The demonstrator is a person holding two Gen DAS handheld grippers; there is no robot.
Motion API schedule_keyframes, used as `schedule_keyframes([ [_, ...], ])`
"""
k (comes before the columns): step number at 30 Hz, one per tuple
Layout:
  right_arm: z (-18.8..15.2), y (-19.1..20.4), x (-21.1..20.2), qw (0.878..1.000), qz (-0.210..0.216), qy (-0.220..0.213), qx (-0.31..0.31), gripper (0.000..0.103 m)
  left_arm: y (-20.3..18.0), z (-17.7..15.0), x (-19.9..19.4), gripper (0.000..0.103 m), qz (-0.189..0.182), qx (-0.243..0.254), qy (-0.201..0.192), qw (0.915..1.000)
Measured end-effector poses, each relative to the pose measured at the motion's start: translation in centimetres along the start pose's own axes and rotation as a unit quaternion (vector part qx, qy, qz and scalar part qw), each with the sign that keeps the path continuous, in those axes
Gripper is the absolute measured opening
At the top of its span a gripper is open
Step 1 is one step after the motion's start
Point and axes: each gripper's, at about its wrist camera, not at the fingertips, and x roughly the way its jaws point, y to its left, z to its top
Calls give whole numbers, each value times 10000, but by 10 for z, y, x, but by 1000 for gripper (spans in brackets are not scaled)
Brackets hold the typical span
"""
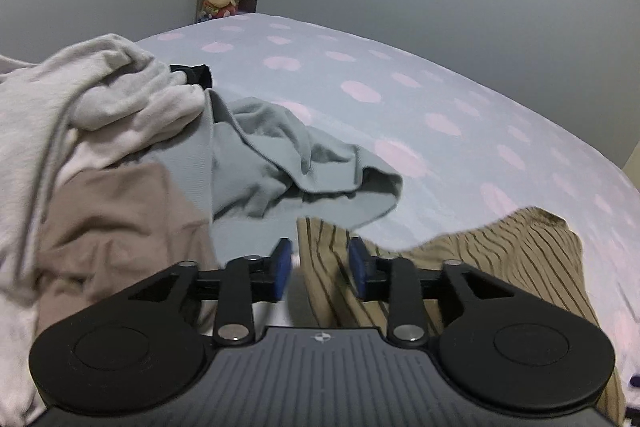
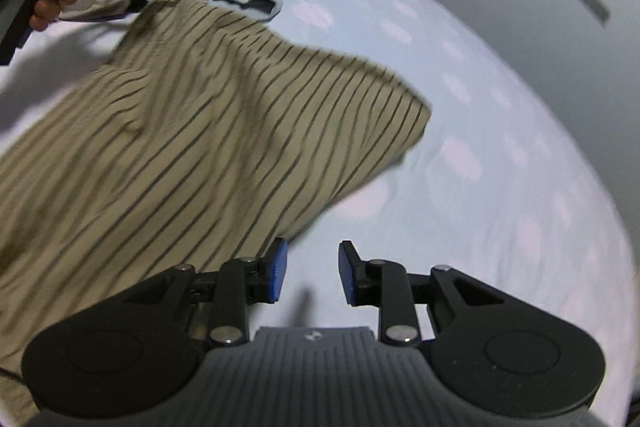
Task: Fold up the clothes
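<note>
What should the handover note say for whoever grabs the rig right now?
Left gripper: open, over one edge of the striped tan garment, nothing clamped.
Right gripper: open, empty, above bare sheet beside the garment's near corner.
The striped garment lies spread but rumpled on the spotted bedsheet; both views are motion-blurred.
Unfolded pile on the left: grey-blue garment, white garment, pinkish-brown garment.
Done: no fold visible.
Left: flatten and fold the striped piece, then the pile.
</note>
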Motion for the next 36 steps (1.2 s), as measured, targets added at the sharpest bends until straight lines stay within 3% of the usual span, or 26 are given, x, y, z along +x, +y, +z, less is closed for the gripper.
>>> schedule_keyframes([
  [5,-23,23,-22,9998,176,52,-21,35,-14,-6,-34,42,-362,-176,587,9975],
  [10,-34,32,-45,9997,177,-152,113,35,-48,-18,-76,43,-757,321,662,9944],
  [15,-43,33,-68,9984,233,-468,215,35,-94,-46,-100,43,-1068,1217,924,9825],
  [19,-54,39,-88,9955,500,-800,36,41,-128,-80,-111,43,-937,2170,1278,9632],
  [24,-74,47,-100,9912,611,-1154,-234,42,-155,-112,-121,43,-991,2912,1628,9375],
  [29,-86,48,-109,9847,767,-1527,-339,51,-168,-127,-139,43,-1448,3646,1597,9058],
  [31,-89,48,-108,9835,885,-1533,-378,60,-170,-129,-143,44,-1566,3860,1673,8936],
  [36,-93,55,-107,9802,1147,-1497,-600,60,-176,-140,-146,50,-1413,4375,2027,8646],
])
